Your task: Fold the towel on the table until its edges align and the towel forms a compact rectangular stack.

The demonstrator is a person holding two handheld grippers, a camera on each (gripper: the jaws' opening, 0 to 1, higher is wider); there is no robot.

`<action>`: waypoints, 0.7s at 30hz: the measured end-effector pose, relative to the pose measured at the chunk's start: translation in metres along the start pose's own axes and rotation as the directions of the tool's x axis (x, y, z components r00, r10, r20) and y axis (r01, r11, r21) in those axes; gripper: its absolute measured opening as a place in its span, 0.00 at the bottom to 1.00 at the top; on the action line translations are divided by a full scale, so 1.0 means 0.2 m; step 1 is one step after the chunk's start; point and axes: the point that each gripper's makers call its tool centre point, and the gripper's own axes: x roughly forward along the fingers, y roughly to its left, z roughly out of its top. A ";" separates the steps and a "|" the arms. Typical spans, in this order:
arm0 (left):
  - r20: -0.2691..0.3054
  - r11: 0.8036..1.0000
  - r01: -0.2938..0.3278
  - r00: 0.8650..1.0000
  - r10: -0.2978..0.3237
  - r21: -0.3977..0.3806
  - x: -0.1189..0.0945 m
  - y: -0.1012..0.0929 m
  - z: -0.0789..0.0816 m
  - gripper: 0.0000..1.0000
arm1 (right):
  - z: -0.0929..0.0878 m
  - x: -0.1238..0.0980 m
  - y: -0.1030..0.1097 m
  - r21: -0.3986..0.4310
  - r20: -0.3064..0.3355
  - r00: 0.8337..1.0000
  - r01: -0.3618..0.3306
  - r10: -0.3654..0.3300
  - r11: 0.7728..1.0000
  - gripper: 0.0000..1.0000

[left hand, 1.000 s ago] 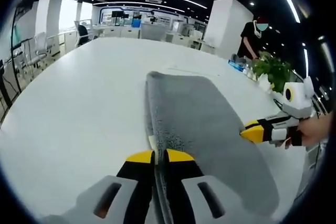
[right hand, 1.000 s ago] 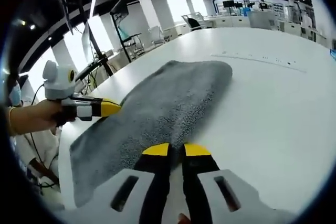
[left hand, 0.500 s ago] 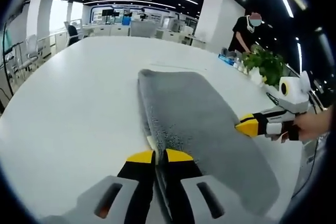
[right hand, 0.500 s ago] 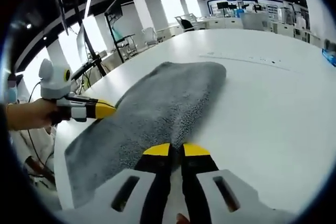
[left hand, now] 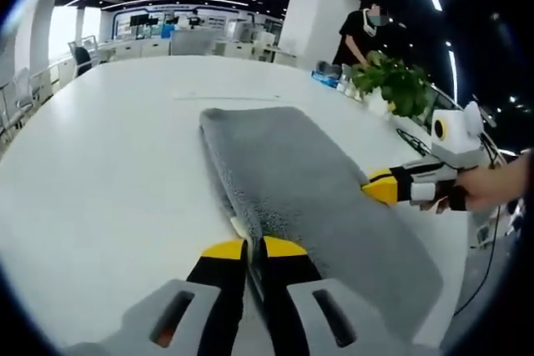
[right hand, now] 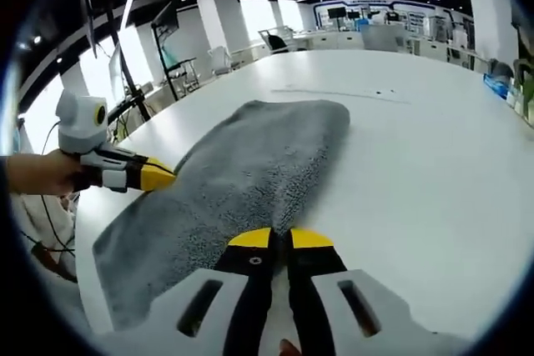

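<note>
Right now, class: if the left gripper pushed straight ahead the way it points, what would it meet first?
The grey towel: the left gripper is already shut on its near edge, so it would only bunch the cloth along the table.

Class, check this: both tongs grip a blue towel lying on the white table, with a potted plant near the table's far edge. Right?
Not quite. The towel is grey, not blue, as the left gripper view shows. Both tongs grip it on the white table, with the plant beyond.

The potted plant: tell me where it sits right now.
In the left gripper view the potted plant stands at the table's far right edge, beyond the grey towel and above the right tongs, near a standing person.
</note>
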 end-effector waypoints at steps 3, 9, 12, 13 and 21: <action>-0.005 1.000 0.023 1.000 -0.023 0.020 0.03 -0.09 0.01 0.06 | -0.02 -0.06 -0.06 0.015 0.011 1.000 0.017 -0.017 1.000 0.03; -0.015 0.996 0.081 0.997 -0.080 0.042 0.11 -0.26 0.02 0.06 | -0.06 -0.19 -0.21 0.049 0.017 0.997 0.073 -0.074 0.996 0.03; -0.022 0.992 0.099 0.995 -0.097 0.077 0.14 -0.34 0.02 0.06 | -0.08 -0.24 -0.25 0.053 0.014 0.996 0.088 -0.089 0.995 0.03; -0.024 0.991 0.103 0.995 -0.101 0.083 0.15 -0.37 0.02 0.06 | -0.08 -0.26 -0.26 0.056 0.013 0.995 0.096 -0.097 0.994 0.03; -0.034 0.987 0.136 0.991 -0.133 0.085 0.20 -0.50 0.02 0.06 | -0.13 -0.36 -0.36 0.125 0.027 0.989 0.140 -0.145 0.982 0.02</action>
